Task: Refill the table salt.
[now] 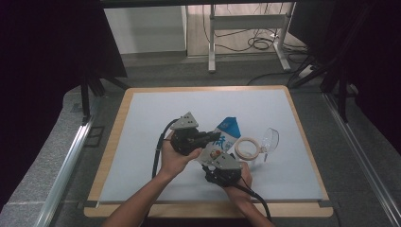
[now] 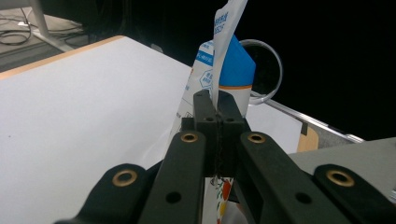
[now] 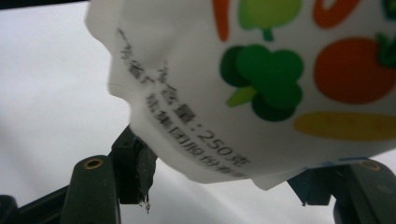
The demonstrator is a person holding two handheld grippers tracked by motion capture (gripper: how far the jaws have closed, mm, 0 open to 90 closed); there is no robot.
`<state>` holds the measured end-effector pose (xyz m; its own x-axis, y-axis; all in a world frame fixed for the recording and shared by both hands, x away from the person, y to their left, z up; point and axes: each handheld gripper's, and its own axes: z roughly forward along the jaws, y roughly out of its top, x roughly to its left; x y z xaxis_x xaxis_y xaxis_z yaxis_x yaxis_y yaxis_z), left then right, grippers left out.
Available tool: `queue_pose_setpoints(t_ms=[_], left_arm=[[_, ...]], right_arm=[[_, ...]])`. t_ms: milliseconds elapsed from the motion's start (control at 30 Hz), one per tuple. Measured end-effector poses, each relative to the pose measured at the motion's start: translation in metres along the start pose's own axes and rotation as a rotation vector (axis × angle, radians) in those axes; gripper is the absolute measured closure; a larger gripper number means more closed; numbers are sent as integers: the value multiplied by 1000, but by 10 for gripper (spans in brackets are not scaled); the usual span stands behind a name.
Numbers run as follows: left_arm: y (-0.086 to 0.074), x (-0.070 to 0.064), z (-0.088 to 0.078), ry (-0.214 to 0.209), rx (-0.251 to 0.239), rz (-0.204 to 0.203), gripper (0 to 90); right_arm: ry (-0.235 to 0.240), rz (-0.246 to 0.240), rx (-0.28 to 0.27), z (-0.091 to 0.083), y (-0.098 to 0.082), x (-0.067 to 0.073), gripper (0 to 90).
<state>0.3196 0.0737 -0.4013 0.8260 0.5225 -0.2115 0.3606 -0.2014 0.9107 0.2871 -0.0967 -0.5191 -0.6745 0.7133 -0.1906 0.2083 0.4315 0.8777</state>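
The high view looks forward and down from above the near edge of the counter, taking in its whole top and the floor beyond. The left gripper view rides low behind the left gripper, looking along its fingers toward the far right corner, close to the pouch. The right gripper view sits tight against the same pouch's printed face, looking across the white top. All three views share the pouch; the high and left gripper views also share the clear cup.
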Motion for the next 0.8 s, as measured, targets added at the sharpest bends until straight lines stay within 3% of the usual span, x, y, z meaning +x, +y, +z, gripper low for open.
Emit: queue_pose_setpoints(t_ms=[300, 667, 800], left_arm=[[2, 6, 4, 9, 10, -13, 900], [7, 7, 16, 6, 45, -13, 900], [10, 5, 21, 7, 58, -10, 900]], right_arm=[[62, 49, -15, -4, -1, -1, 433], [143, 87, -9, -13, -2, -4, 442], [152, 109, -6, -15, -2, -5, 445]])
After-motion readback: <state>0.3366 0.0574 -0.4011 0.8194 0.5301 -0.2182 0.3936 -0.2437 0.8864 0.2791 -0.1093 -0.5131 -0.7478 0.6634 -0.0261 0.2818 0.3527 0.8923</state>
